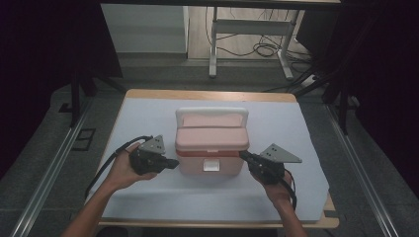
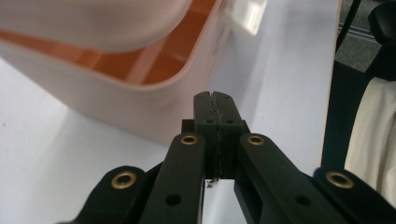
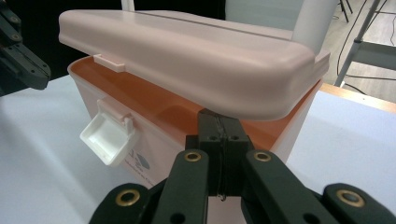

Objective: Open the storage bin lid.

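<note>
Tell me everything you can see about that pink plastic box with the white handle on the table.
The pink plastic box with a white handle stands upright in the middle of the white-covered table. Its pink lid is lifted slightly, showing an orange inner rim beneath. A white latch on the front hangs unfastened and flipped down. The white handle lies folded back behind the lid. The shut right gripper has its tips under the lid's edge at one corner; the shut left gripper sits close beside the opposite side.
</note>
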A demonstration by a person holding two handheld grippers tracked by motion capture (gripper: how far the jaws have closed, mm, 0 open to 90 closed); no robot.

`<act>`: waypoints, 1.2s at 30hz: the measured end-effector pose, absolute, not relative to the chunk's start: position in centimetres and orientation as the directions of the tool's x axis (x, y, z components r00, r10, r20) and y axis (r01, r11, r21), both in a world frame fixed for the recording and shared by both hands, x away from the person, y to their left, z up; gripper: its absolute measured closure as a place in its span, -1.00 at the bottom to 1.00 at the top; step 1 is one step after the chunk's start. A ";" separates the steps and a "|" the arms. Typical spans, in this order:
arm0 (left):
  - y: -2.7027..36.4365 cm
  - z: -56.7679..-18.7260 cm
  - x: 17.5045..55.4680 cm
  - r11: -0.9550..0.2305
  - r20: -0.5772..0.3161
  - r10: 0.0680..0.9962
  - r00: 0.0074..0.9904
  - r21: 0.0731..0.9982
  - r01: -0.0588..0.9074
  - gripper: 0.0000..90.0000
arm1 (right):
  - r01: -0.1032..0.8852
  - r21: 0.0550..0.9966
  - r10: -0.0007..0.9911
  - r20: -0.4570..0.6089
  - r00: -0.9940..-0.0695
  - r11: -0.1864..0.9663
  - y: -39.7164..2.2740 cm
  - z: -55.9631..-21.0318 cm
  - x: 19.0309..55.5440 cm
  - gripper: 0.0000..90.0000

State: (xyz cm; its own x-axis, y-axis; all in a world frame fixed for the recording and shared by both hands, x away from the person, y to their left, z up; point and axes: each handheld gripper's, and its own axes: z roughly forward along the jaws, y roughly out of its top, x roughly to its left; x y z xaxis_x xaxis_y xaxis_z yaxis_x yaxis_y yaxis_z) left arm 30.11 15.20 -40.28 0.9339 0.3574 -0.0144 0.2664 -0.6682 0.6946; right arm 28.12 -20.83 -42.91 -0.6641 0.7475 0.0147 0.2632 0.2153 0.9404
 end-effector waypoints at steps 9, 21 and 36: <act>13.5 -40.4 29.5 -0.655 -0.003 0.358 0.934 0.712 0.253 1.00 | 0.266 0.939 0.747 0.016 -0.665 0.216 -20.9 -43.0 28.1 1.00; 11.5 -39.9 29.1 -0.647 0.012 0.342 0.940 0.728 0.227 1.00 | 0.270 0.939 0.749 0.021 -0.663 0.212 -21.0 -43.0 28.1 0.99; 8.9 -40.5 29.2 -0.642 0.014 0.328 0.945 0.737 0.212 1.00 | 0.264 0.942 0.751 0.018 -0.660 0.209 -21.0 -42.9 28.1 0.99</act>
